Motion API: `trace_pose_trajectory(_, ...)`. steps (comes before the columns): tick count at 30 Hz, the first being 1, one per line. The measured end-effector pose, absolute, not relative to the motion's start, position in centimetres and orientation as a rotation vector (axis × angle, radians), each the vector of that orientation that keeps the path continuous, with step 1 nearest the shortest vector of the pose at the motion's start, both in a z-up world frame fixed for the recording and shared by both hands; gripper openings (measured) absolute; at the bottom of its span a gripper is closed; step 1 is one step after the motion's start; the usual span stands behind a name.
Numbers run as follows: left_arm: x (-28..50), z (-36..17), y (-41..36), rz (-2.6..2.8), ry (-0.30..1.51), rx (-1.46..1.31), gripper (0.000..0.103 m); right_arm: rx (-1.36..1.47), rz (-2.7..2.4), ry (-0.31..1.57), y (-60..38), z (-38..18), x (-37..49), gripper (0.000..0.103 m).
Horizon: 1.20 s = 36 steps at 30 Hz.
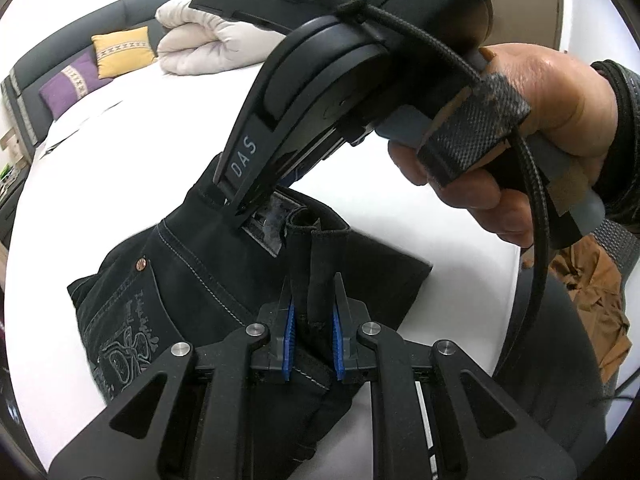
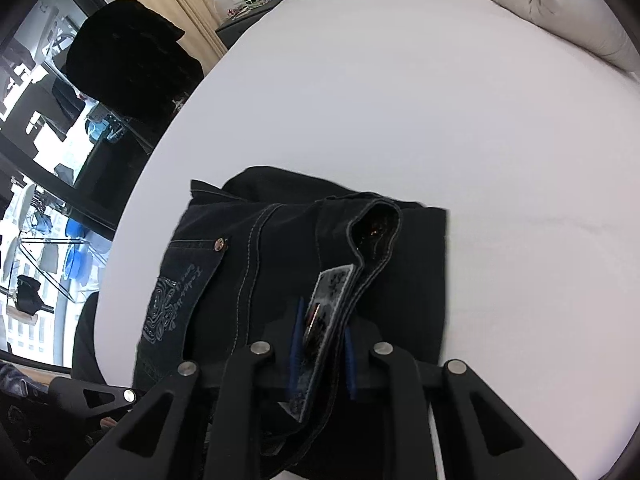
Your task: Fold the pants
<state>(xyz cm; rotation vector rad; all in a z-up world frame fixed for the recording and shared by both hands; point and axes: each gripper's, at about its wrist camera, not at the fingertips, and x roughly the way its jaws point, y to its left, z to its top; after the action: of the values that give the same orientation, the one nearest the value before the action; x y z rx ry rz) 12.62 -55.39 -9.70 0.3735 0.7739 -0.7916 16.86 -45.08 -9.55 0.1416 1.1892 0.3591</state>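
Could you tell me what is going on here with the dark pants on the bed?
A person holds a gripper in each hand over a white bed. The left gripper is shut on a belt loop of the dark pants. The right gripper is shut on the waistband by the label. The pants lie partly folded.

Black tongs, blue pads, braided cable, dark sleeve.

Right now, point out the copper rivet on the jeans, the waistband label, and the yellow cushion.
copper rivet (image 2: 219, 244), right wrist view, on its round head at the pocket corner.
waistband label (image 2: 334, 284), right wrist view, on the grey patch's upper half.
yellow cushion (image 1: 122, 51), left wrist view, on its middle, by the headboard.
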Motion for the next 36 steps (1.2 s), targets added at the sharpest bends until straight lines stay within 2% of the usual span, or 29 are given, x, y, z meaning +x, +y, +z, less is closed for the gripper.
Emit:
trace_pose_trajectory(5,12.3,-9.3,-55.0,-0.8,0.792,0.38,0.013,0.206,0.397,1.19,-47.3,-10.2,16.9,0.018)
trace_pose_trajectory(11,14.3,-10.8,-56.0,-0.789,0.851,0.406,0.013,0.325,0.407,1.194,-49.3,-13.9,16.7,0.018)
trace_pose_trajectory(20,15.3,-12.9,-58.6,-0.736,0.845,0.429,0.014,0.347,0.446,1.207,-50.2,-15.5,17.8,0.02)
trace_pose_trajectory(23,15.1,-14.0,-60.3,-0.729,0.838,0.438,0.019,0.368,0.486,1.195,-50.8,-16.5,18.0,0.023)
trace_pose_trajectory(25,14.8,-13.8,-60.2,-0.749,0.841,0.404,0.028,0.427,0.507,1.185,-51.8,-16.8,17.7,0.025)
trace_pose_trajectory(28,14.1,-13.0,-58.0,-0.815,0.878,0.32,0.03,0.47,0.489,1.15,-53.1,-16.2,16.6,0.043)
trace_pose_trajectory(29,13.8,-12.7,-57.4,-0.829,0.88,0.302,0.03,0.441,0.425,1.144,-53.6,-15.8,16.1,0.062)
trace_pose_trajectory(30,13.4,-12.1,-56.0,-0.858,0.886,0.266,0.03,0.437,0.389,1.139,-54.2,-15.6,15.7,0.068)
trace_pose_trajectory(31,13.4,-11.8,-54.9,-0.874,0.893,0.238,0.03,0.455,0.355,1.128,-55.1,-15.2,15.2,0.067)
trace_pose_trajectory(32,13.3,-11.3,-53.5,-0.889,0.901,0.192,0.03,0.487,0.325,1.116,-56.1,-14.7,14.6,0.061)
trace_pose_trajectory(33,13.6,-10.8,-51.9,-0.893,0.904,0.139,0.03,0.508,0.334,1.102,-56.4,-14.1,14.2,0.048)
trace_pose_trajectory(36,16.6,-10.0,-47.4,-0.871,0.879,0.006,0.03,0.56,0.478,1.025,-55.2,-11.6,12.7,0.024)
